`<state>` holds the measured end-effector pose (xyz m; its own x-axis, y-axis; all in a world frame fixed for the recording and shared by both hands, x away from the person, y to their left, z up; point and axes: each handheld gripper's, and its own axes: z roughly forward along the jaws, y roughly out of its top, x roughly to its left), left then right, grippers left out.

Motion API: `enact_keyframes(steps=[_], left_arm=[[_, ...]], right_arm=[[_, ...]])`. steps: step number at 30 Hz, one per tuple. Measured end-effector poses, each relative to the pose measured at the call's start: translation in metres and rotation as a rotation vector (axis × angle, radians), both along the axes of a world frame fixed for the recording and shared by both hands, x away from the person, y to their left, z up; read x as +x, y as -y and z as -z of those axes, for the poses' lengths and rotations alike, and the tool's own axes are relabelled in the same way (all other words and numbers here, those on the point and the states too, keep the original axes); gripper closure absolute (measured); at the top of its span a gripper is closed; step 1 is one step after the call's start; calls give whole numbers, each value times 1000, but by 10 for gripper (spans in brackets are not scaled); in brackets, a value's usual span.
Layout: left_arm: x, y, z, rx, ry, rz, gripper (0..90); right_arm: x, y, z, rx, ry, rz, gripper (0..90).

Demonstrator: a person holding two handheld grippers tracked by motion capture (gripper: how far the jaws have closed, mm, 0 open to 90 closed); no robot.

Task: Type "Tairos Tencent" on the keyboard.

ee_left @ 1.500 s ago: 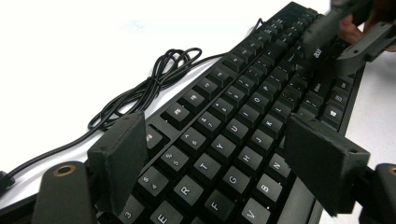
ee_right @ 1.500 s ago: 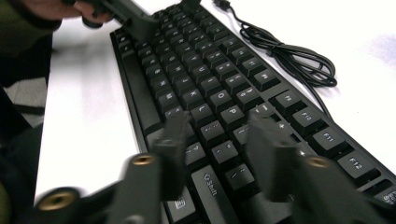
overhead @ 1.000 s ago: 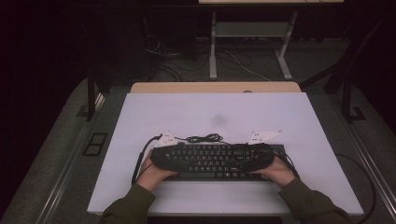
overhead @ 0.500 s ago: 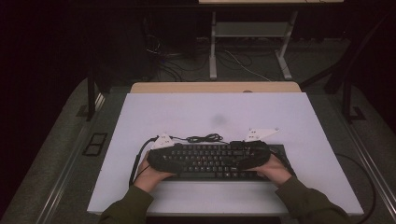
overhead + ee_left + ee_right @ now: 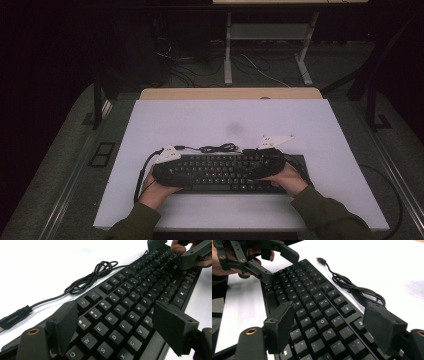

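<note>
High view shows a black keyboard (image 5: 225, 172) lying near the front edge of the white table (image 5: 200, 120), its coiled USB cable (image 5: 217, 148) just behind it. The left gripper (image 5: 120, 325) straddles the keyboard's left end over the Q, W, E keys, jaws spread wide across its depth; whether the pads press its edges cannot be told. The right gripper (image 5: 334, 325) straddles the right end near O, P, L likewise. Key legends are white letters.
</note>
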<state>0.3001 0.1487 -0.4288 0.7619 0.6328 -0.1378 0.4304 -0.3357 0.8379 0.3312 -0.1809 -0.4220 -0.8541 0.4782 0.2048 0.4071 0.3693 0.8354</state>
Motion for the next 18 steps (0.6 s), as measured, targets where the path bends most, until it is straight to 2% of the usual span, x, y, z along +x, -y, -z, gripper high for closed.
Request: enact_keyframes(steps=[10,18], left_arm=[[-6,-9,3,1,2,-35,242],[-10,-17,3,3,14,-58,339]], right_arm=[[4,-6,1,16,-3,-5,248],[6,-12,2,20,-7,-15,249]])
